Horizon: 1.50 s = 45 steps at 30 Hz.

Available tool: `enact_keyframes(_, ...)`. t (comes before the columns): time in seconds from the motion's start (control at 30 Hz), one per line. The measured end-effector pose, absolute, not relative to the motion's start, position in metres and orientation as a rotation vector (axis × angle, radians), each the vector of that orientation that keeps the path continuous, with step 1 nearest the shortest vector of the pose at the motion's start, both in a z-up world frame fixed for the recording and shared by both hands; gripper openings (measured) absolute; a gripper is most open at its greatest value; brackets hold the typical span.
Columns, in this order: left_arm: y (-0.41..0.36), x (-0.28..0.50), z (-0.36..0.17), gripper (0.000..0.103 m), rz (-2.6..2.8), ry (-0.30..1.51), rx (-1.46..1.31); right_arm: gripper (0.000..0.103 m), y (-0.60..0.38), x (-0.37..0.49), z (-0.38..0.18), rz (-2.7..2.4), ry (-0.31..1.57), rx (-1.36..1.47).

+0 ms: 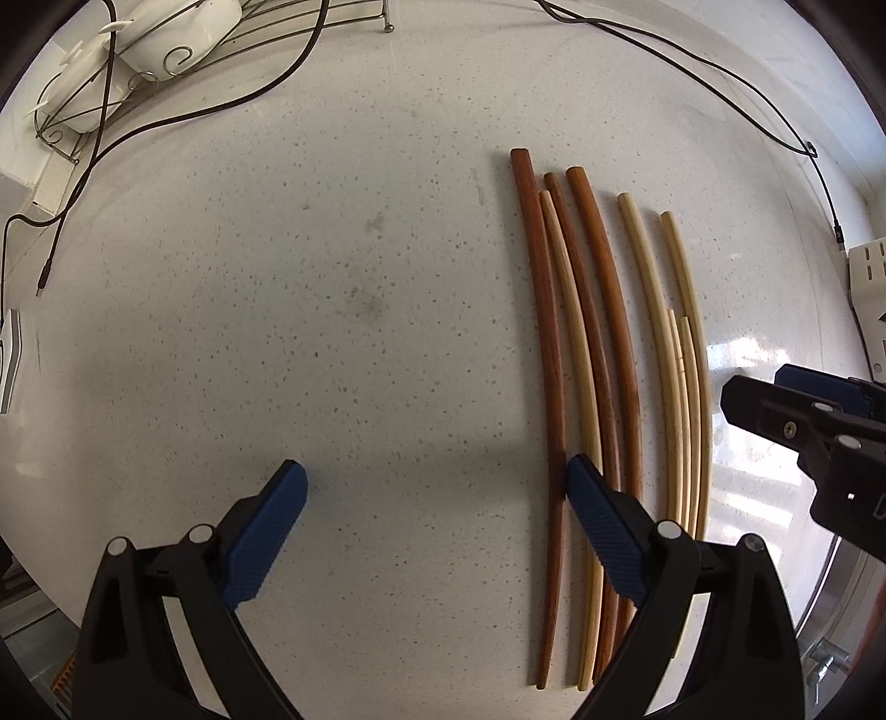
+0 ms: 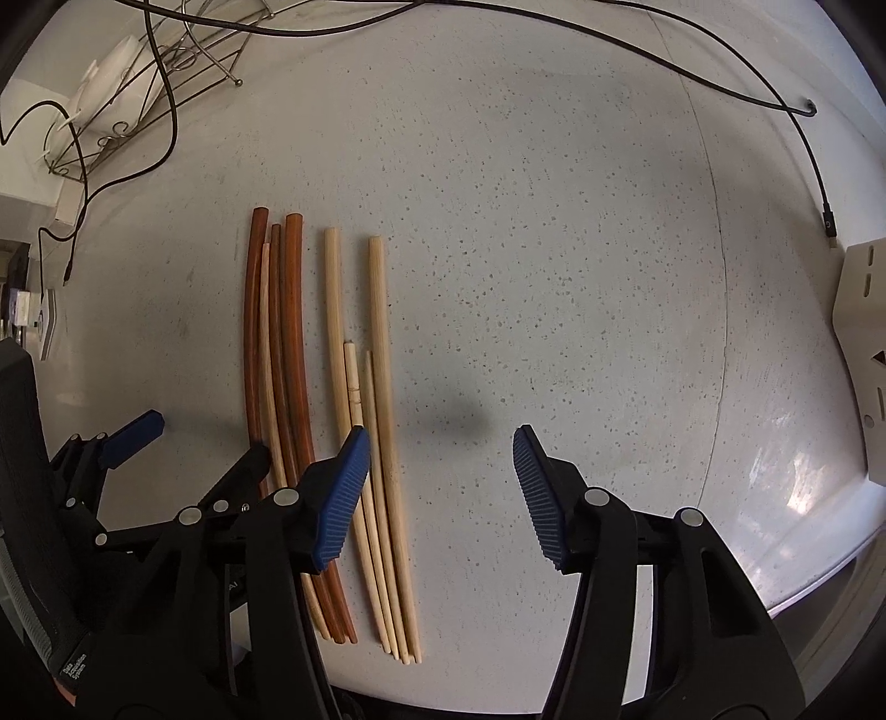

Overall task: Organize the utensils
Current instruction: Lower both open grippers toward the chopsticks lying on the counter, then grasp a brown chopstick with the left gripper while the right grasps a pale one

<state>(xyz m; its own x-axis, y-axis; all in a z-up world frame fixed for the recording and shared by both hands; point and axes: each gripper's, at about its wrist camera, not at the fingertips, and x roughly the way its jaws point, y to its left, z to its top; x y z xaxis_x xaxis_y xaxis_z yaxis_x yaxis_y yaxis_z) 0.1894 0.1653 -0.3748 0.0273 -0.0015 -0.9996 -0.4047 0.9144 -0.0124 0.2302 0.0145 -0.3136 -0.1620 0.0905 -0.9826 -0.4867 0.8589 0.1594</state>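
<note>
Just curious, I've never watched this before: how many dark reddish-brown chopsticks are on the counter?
3. They lie side by side at the left of the row: one outermost, a thinner one in the middle, one rightmost. A pale chopstick lies among them.

Pale speckled countertop (image 2: pixel 554 277), lightly stained in places. Wire rack (image 1: pixel 183 55) with white dishes (image 1: pixel 183 22) at far left corner. Dark cables (image 2: pixel 720 72) trailing across surface. Bright window glare on right edge.
</note>
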Motion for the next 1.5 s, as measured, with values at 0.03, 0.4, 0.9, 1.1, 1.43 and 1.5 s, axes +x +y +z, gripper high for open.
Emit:
enact_keyframes(0.03, 0.167, 0.186, -0.376, 0.093, 0.319, 1.52, -0.331, 0.051, 0.016, 0.23, -0.314, 0.521, 1.665, -0.313)
enact_keyframes(0.4, 0.167, 0.19, -0.38, 0.093, 0.318, 1.528, -0.335, 0.046, 0.041, 0.224, -0.321, 0.477, 1.647, -0.364)
enact_keyframes(0.9, 0.167, 0.192, -0.38, 0.093, 0.32, 1.535, -0.335, 0.046, 0.047, 0.215, -0.323, 0.472, 1.65, -0.402)
enact_keyframes(1.1, 0.166, 0.191, -0.381, 0.093, 0.32, 1.534, -0.338, 0.046, 0.044, 0.217, -0.324, 0.474, 1.654, -0.402)
enact_keyframes(1.43, 0.166, 0.191, -0.383, 0.094, 0.319, 1.533, -0.33, 0.046, 0.045, 0.22, -0.33, 0.476, 1.655, -0.421)
enact_keyframes(1.5, 0.166, 0.191, -0.382, 0.094, 0.315, 1.536, -0.328, 0.044, 0.045, 0.221, -0.33, 0.471, 1.655, -0.418)
